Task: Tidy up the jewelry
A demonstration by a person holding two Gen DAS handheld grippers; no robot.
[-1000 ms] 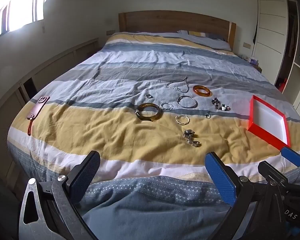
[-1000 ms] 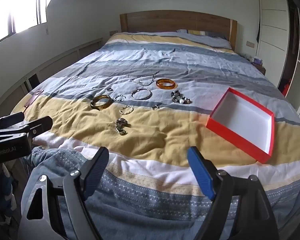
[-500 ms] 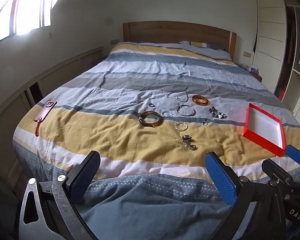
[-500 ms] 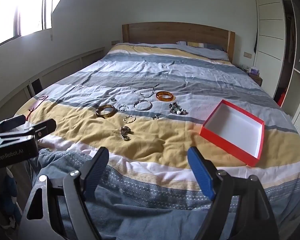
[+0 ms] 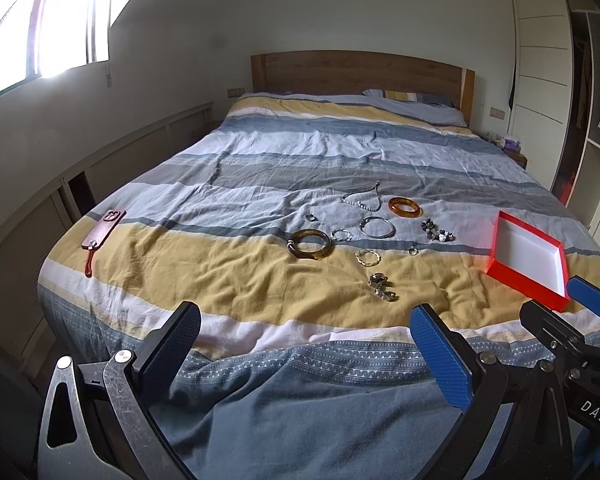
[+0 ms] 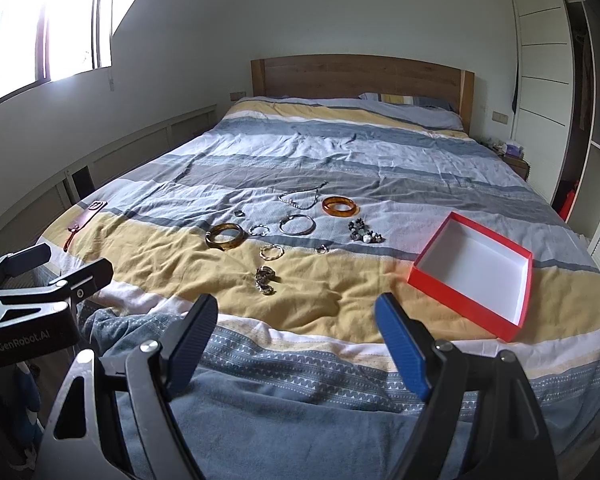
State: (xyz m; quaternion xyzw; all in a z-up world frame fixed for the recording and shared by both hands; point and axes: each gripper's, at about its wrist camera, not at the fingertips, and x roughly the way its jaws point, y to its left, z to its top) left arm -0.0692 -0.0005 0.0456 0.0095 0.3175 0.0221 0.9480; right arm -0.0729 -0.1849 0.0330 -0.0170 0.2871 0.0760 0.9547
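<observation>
Several pieces of jewelry lie on the striped bedspread: a dark tortoiseshell bangle (image 5: 309, 244) (image 6: 225, 235), an orange bangle (image 5: 405, 207) (image 6: 340, 206), a silver hoop (image 5: 377, 227) (image 6: 297, 224), a thin chain (image 5: 362, 199), a bead cluster (image 5: 437, 233) (image 6: 365, 234) and a chunky chain (image 5: 381, 287) (image 6: 265, 279). An open red box (image 5: 528, 264) (image 6: 474, 276) with a white inside sits to their right. My left gripper (image 5: 305, 350) and right gripper (image 6: 296, 330) are both open and empty, at the foot of the bed, well short of the jewelry.
A reddish-brown phone case with a strap (image 5: 103, 232) lies near the bed's left edge. A wooden headboard (image 5: 360, 72) and pillows are at the far end. A wardrobe (image 5: 540, 80) stands on the right, a low wall ledge on the left.
Both grippers have pulled back and tilted up, so the jewelry and box sit lower and smaller in view. Nothing on the bed has moved. Both grippers stay open.
</observation>
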